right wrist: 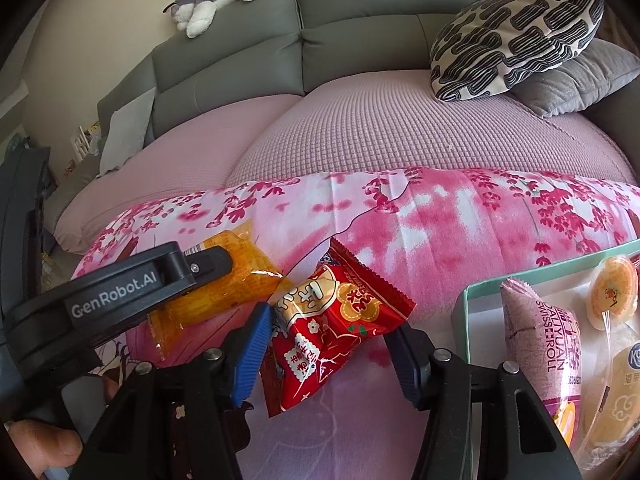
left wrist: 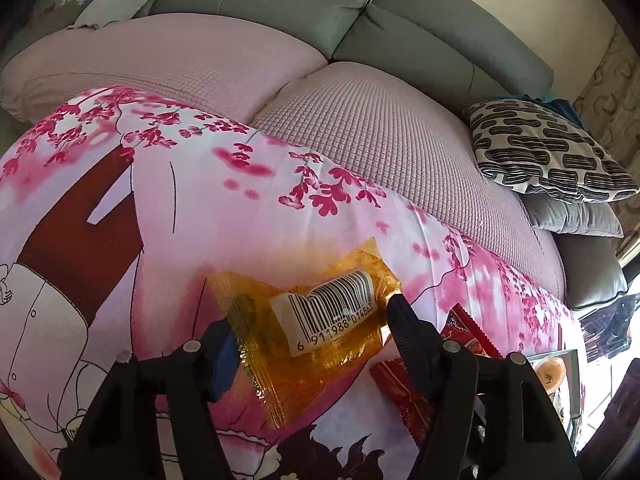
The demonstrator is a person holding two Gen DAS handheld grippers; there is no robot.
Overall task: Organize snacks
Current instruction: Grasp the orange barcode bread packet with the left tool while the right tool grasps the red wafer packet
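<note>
Grasp step, both sides. Left tool [left wrist: 312,332] clamped on orange snack packet [left wrist: 320,320], mid floral sheet [left wrist: 200,208]. Right tool [right wrist: 332,344] clamped on red snack packet [right wrist: 332,320]. Next, likely: lift both into tray [right wrist: 466,312] at sheet's right edge.

Bright daylight, perhaps right-side; fisheye-warped edges

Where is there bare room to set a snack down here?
Free: the pink sofa seat behind the floral cloth, and the cloth's strip ahead of the red packet. Crowded: the box at right, and around the orange packet.
</note>
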